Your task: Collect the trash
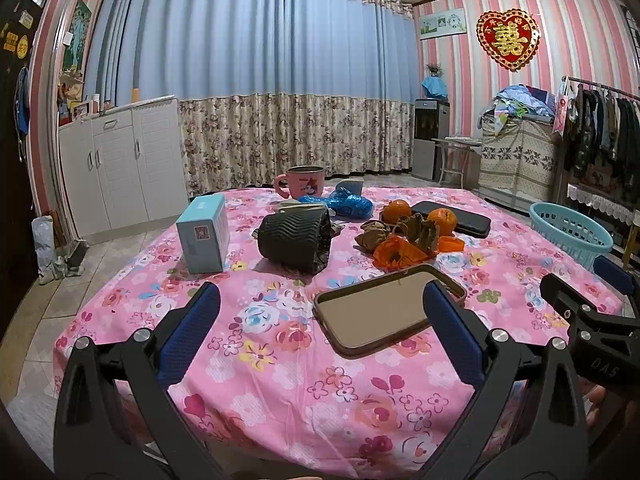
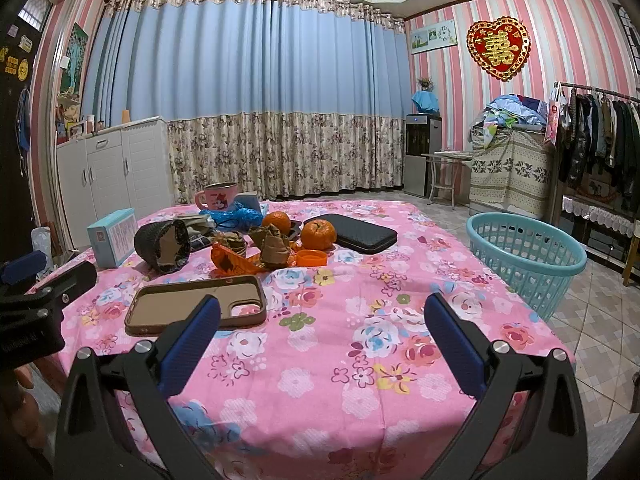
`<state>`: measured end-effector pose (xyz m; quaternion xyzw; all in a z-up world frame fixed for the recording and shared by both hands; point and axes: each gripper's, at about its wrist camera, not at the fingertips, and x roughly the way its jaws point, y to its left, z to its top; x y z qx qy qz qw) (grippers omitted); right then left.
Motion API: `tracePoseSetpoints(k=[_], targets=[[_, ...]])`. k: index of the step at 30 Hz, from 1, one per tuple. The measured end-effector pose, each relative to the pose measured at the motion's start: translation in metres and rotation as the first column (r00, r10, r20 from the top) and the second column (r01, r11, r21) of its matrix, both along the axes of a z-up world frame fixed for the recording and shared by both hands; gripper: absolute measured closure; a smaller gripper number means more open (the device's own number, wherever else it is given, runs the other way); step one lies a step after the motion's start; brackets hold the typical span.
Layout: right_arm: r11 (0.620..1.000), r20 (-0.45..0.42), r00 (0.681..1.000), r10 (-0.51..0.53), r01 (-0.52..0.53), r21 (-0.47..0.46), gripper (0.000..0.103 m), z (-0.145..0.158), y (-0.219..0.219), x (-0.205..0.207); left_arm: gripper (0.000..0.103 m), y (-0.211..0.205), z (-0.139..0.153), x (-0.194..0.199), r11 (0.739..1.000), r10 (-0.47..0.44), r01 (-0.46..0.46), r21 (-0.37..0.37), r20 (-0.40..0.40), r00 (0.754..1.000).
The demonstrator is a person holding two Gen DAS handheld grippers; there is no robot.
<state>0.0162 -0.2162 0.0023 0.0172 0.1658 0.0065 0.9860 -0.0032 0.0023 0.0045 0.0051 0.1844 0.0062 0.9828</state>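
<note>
Trash lies mid-table on the pink floral cloth (image 1: 280, 360): crumpled brown paper (image 1: 372, 234), an orange wrapper (image 1: 394, 256), a blue plastic bag (image 1: 344, 202) and an orange cap (image 2: 311, 258). In the right wrist view the brown paper (image 2: 274, 246), orange wrapper (image 2: 232, 260) and blue bag (image 2: 236, 216) show too. A black ribbed cup (image 1: 296, 240) lies tipped on its side. My left gripper (image 1: 322, 320) is open and empty over the near table edge. My right gripper (image 2: 322, 324) is open and empty, to its right.
A brown phone case (image 1: 384, 312) lies near the left gripper. Two oranges (image 1: 442, 220), a black case (image 1: 460, 218), a blue box (image 1: 204, 234) and a pink mug (image 1: 302, 186) are on the table. A teal basket (image 2: 524, 256) stands on the floor at right.
</note>
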Motion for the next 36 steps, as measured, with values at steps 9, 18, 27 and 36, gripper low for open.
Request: tracePoseSetpoints(k=[9,18,27,36], targets=[[1.0,0.0,1.0,0.003,-0.003,0.0,0.004,0.0,0.001,0.0009,0.005,-0.0008,-0.001,0.0002,1.0,0.0,0.0,0.003,-0.001,1.0],[1.0,0.0,1.0,0.003,-0.003,-0.001,0.004,0.0,0.0002,0.0,0.005,-0.0011,-0.0018,0.0005,1.0,-0.002,0.002,0.003,-0.004,1.0],[1.0,0.002,1.0,0.004,-0.004,0.001,0.004,0.0004,0.0014,0.0009,0.005,-0.0015,-0.0033,0.0018,1.0,-0.003,0.003,0.005,-0.006,1.0],[1.0,0.001,1.0,0.005,-0.005,-0.002,0.004,0.0002,0.0009,0.0001,0.005,-0.0018,-0.0044,0.0022,1.0,-0.002,0.002,0.01,-0.004,1.0]])
